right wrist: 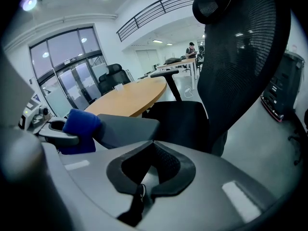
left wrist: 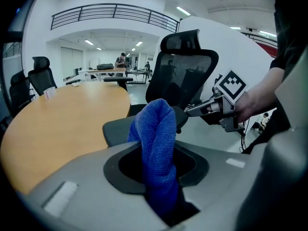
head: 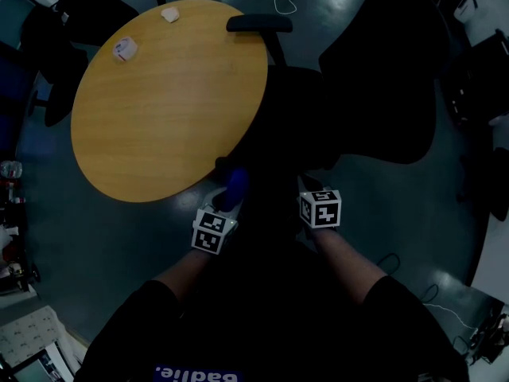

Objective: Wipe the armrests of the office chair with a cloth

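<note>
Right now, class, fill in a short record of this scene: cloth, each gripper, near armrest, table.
cloth: blue, bunched, standing up between the left gripper's jaws
left gripper: shut on the cloth, at the near armrest
right gripper: jaws together, nothing between them
near armrest: grey pad, cloth at its end
table: round, wooden, left of the chair in the head view

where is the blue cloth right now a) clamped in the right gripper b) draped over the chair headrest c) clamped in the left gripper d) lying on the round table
c: the left gripper view shows the blue cloth pinched between the jaws of the left gripper, while the right gripper has its jaws together on nothing.
</note>
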